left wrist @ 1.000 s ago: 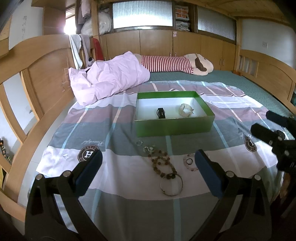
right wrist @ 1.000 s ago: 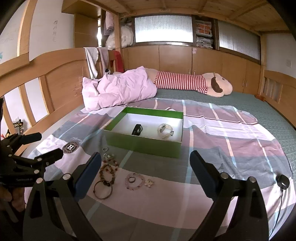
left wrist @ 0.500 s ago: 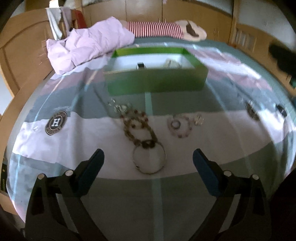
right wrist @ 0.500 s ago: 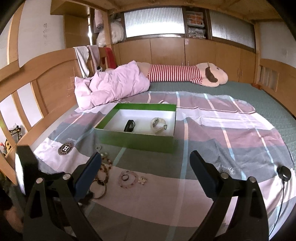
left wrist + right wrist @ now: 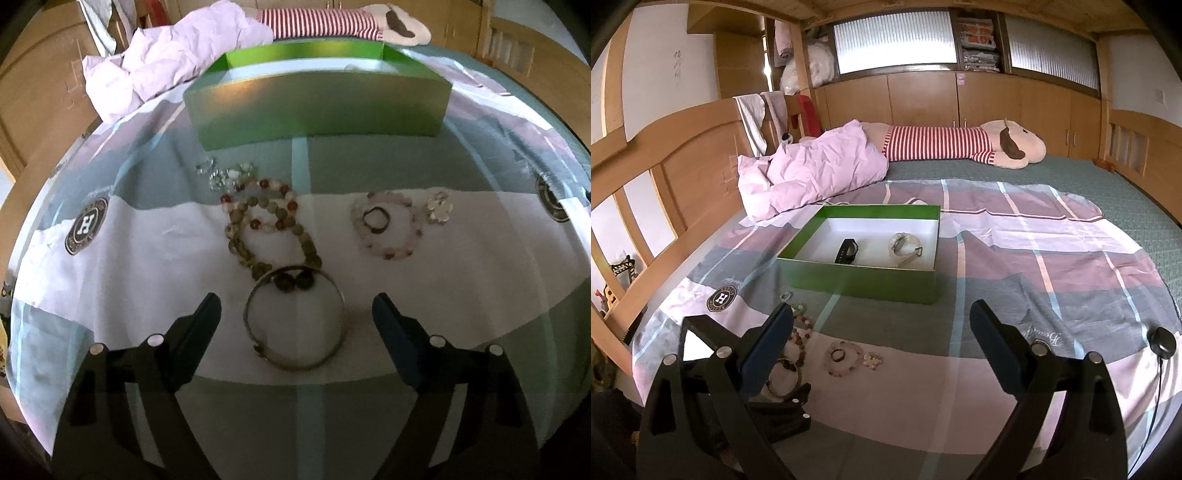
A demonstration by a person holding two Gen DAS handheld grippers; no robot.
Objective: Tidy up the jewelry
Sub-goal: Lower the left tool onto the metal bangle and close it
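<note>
A: Change since a second ago: the left tool (image 5: 295, 314) has dropped from a high view of the bed to just above the striped sheet (image 5: 147, 258), and its jaws have just been closing in, with the metal bangle (image 5: 295, 317) lying between them but not yet touched. The right tool (image 5: 882, 332) has barely shifted; its jaws stand apart and empty, well short of the jewelry.

B: Stock, largest first?

A: Green box (image 5: 860, 280), holding a black watch (image 5: 847, 250) and a pale watch (image 5: 905, 247). In front of it on the sheet: the bangle; a long strand of brown and red beads (image 5: 266, 229), whose near end lies inside the bangle's ring; a pink bead bracelet (image 5: 388, 229) with a small dark ring (image 5: 375, 220) inside it; a clear flower-shaped piece (image 5: 437, 206); a cluster of small clear pieces (image 5: 225, 173).

B: Risks?

A: Likely three. The bangle overlaps the strand, so a lift may drag the beads along. The bangle lies flat and thin on soft cloth, so the pads may pinch the sheet or slide over the rim. Closing off-centre could flick it sideways.

B: Markings?

A: Round badge with the letter H (image 5: 86, 226) on the sheet, its ring text too small to read; a second badge (image 5: 554, 201) at the right edge; cursive script (image 5: 1041, 338) near the right tool, illegible.
</note>
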